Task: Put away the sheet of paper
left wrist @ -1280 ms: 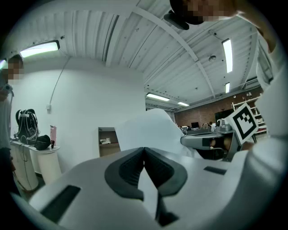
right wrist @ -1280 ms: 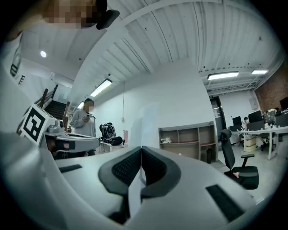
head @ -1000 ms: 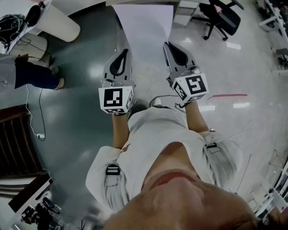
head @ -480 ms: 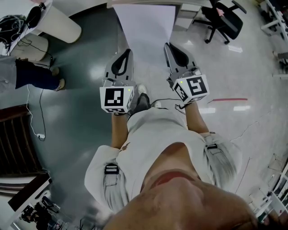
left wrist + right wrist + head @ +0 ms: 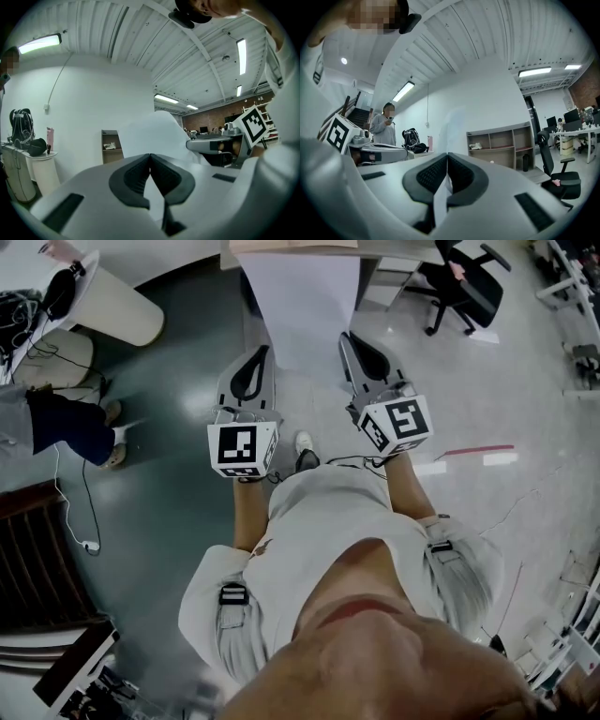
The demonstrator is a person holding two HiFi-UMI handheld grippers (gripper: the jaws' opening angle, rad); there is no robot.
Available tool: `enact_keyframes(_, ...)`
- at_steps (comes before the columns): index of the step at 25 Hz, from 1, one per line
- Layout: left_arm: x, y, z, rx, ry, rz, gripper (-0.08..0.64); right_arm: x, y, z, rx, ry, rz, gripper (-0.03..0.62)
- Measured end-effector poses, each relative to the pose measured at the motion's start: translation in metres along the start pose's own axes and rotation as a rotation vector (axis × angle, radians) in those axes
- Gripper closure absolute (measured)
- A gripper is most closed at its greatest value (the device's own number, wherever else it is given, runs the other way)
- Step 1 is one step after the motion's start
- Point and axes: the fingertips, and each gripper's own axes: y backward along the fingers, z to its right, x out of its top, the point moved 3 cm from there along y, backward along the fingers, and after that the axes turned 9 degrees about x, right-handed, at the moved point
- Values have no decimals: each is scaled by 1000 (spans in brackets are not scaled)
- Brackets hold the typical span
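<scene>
The left claw (image 5: 261,351) and the right claw (image 5: 346,336) are both clenched on the near edge of the white sheet of paper (image 5: 302,306), one at each side. The sheet hangs between them in the air above the glossy floor (image 5: 178,390), stretching away from the person. In the left gripper view the paper (image 5: 157,133) bows upward past the closed pads. An office chair (image 5: 464,282) stands off to the right, well apart.
</scene>
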Motion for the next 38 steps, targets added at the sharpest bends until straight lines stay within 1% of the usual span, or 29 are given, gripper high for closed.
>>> enact_keyframes(11,-8,-50,-53,-47,27,4,538,-5,-67,12,-47,20,-37,571)
enact_keyframes(16,-11,-67,-72,-53,27,0,538,-9,-89,17,-61,26,-42,572)
enact_keyframes(20,-9,-75,-78,-57,25,0,538,-11,-97,19,-60,19,-49,572)
enact_keyframes(23,-9,-83,-78,-46,27,-3,538,-12,-103,25,-47,17,-54,572)
enact_keyframes(32,-5,-118,-82,-15,9,-12,538,-8,-129,62,-9,24,-44,572)
enact_keyframes(38,-4,-154,-85,7,-3,-25,538,-6,-151,95,21,24,-44,572)
